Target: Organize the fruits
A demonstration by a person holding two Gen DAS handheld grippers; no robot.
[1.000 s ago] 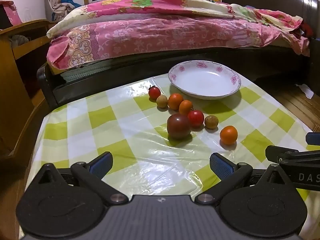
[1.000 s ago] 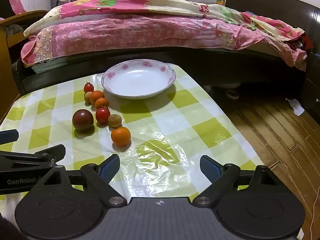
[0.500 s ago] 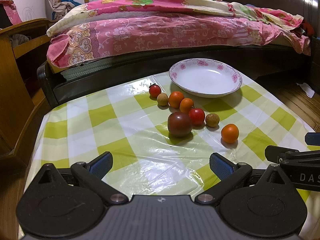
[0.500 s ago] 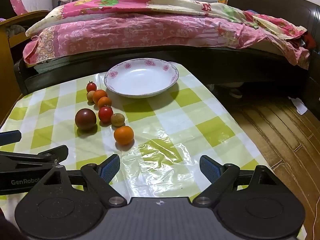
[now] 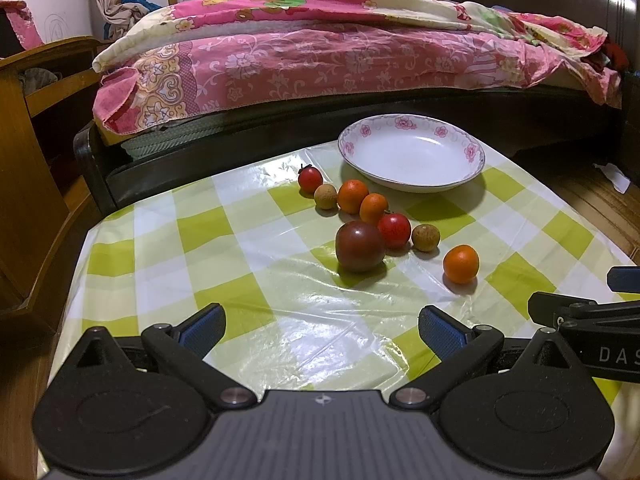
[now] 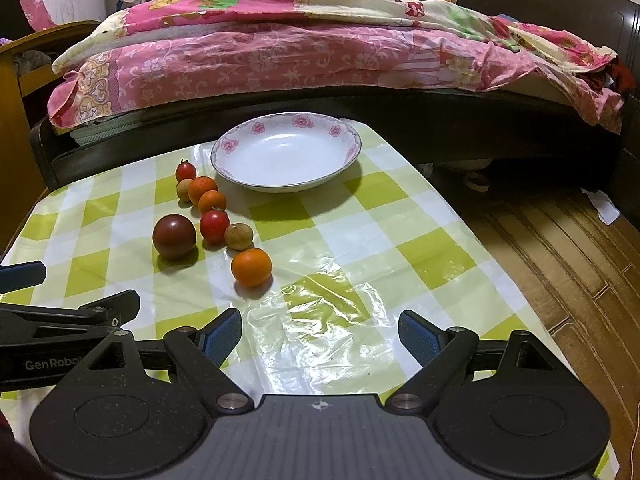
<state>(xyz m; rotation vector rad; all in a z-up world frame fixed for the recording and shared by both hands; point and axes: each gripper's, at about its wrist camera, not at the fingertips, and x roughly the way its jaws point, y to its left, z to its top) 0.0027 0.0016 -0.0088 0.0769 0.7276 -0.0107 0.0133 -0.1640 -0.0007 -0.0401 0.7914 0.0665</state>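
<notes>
Seven fruits (image 5: 360, 246) lie in a loose line on the checked tabletop (image 5: 160, 256), just at 7 o'clock of the empty floral plate (image 5: 472, 148). The left gripper (image 5: 320, 326) and right gripper (image 6: 320, 330) hover near the tabletop's front edge, jaws spread and empty, fruits ahead at 12 and 11 o'clock.

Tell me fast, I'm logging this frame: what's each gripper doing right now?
Left gripper: open, jaws wide apart, holding nothing.
Right gripper: open, jaws wide apart, holding nothing.
</notes>
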